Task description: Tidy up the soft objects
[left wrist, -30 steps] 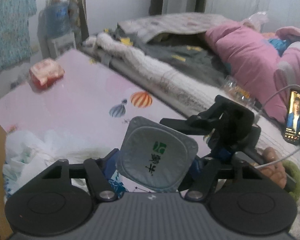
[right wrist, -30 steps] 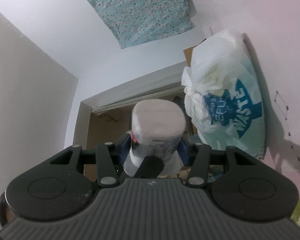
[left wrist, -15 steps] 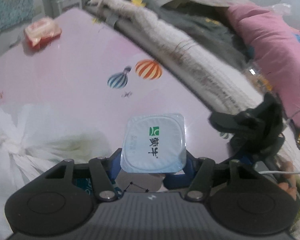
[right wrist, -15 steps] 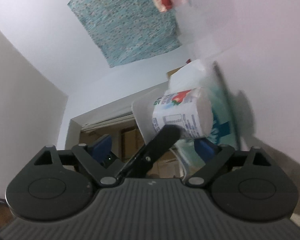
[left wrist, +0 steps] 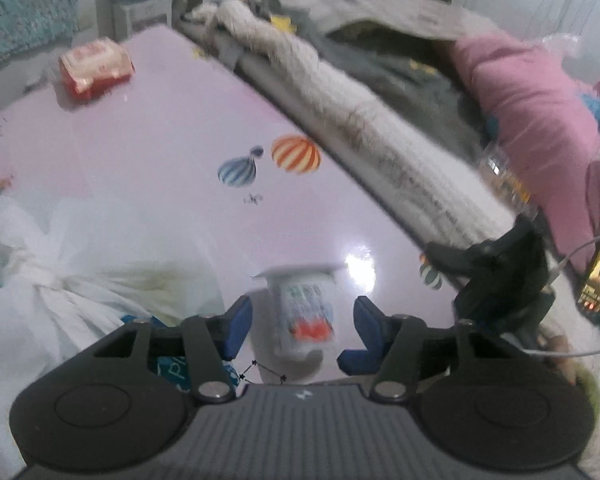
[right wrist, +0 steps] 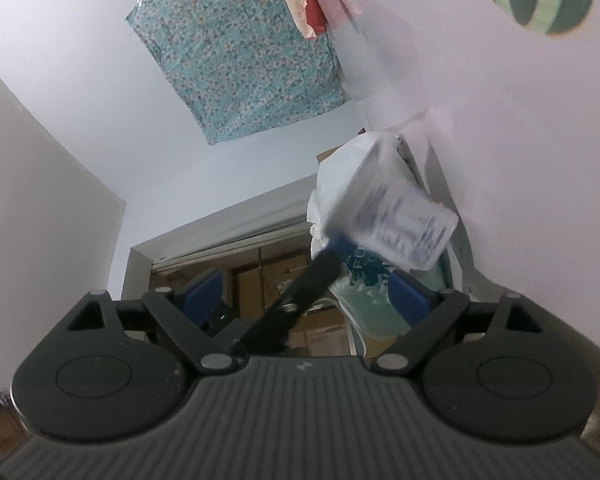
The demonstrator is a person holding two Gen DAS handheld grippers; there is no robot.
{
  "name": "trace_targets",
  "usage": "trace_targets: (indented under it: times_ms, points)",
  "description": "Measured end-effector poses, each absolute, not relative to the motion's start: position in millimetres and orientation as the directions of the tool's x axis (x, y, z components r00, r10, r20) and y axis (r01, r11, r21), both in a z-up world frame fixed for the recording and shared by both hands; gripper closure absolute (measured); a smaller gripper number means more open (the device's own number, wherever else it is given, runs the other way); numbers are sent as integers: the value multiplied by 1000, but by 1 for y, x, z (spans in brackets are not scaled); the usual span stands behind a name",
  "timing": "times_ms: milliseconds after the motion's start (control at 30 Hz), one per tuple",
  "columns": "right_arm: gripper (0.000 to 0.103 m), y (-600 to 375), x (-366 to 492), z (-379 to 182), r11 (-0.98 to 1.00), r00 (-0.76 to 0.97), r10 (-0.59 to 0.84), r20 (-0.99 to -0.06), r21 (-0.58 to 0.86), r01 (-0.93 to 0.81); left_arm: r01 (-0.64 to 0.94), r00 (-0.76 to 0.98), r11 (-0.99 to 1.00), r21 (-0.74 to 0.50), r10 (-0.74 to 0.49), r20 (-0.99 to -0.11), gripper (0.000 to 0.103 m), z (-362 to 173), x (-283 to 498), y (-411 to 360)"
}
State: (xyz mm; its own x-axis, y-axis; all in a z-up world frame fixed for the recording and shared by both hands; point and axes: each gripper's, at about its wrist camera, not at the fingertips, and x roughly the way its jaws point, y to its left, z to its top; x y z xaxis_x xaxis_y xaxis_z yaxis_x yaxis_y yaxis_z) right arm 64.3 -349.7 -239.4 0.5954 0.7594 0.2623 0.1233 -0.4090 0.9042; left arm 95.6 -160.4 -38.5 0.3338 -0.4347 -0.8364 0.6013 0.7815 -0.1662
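While the yogurt cup (left wrist: 304,316) is sitting between the blue pads of the left gripper (left wrist: 302,320), a gap is showing on each side of it, so the jaws are standing part open and are not pressing on it. It is blurred, and whether its base is resting on the pink table (left wrist: 160,140) cannot be told. The right gripper (right wrist: 308,292) is standing wide open with nothing in it, and the cup is showing tilted just beyond its pads.

I am judging the cup to be light, thin-walled and easy to dent, with a foil lid that is likely to give under pressure; its smooth sides are probably slippery. Taking it across the middle of the body, below the lid's rim, is looking safest, with a gentle squeeze.

Seen from the left wrist, a white tied plastic bag (left wrist: 52,280) is lying at nine o'clock of the cup, close by and crowding that side. A red packet (left wrist: 94,64) is lying well apart at eleven o'clock. The right gripper is hanging at three o'clock, near the table's edge, with rumpled bedding (left wrist: 380,120) beyond at one o'clock.
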Motion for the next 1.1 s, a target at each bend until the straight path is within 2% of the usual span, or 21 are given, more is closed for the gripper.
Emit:
trace_targets:
  times_ms: [267, 367, 467, 533, 700, 833, 933, 1100]
  points:
    - [12, -345, 62, -237, -404, 596, 761, 256, 906, 126, 557, 395, 808, -193, -462, -794, 43, -28, 77, -152]
    - [12, -346, 59, -232, -372, 592, 772, 232, 920, 124, 522, 408, 823, -224, -471, -782, 38, -25, 73, -144]
    - [12, -350, 52, -216, -255, 588, 794, 152, 962, 96, 485, 424, 834, -263, -488, -763, 32, -21, 69, -134]
    - [12, -356, 44, -199, -122, 593, 803, 61, 991, 63, 464, 440, 839, -284, -496, -748, 31, -18, 65, -129]
    - [12, -371, 24, -151, 310, 640, 731, -236, 951, -3, 438, 483, 854, -281, -487, -728, 27, -19, 56, -126]
    - [13, -388, 11, -130, 485, 718, 617, -322, 874, -25, 440, 505, 864, -245, -464, -728, 27, -26, 51, -131]
    - [22, -396, 9, -118, 567, 758, 554, -344, 823, -41, 449, 519, 867, -215, -449, -728, 27, -31, 51, -137]
    - [48, -388, 25, -113, 653, 757, 531, -381, 753, -80, 457, 523, 871, -180, -427, -737, 35, -39, 59, -149]
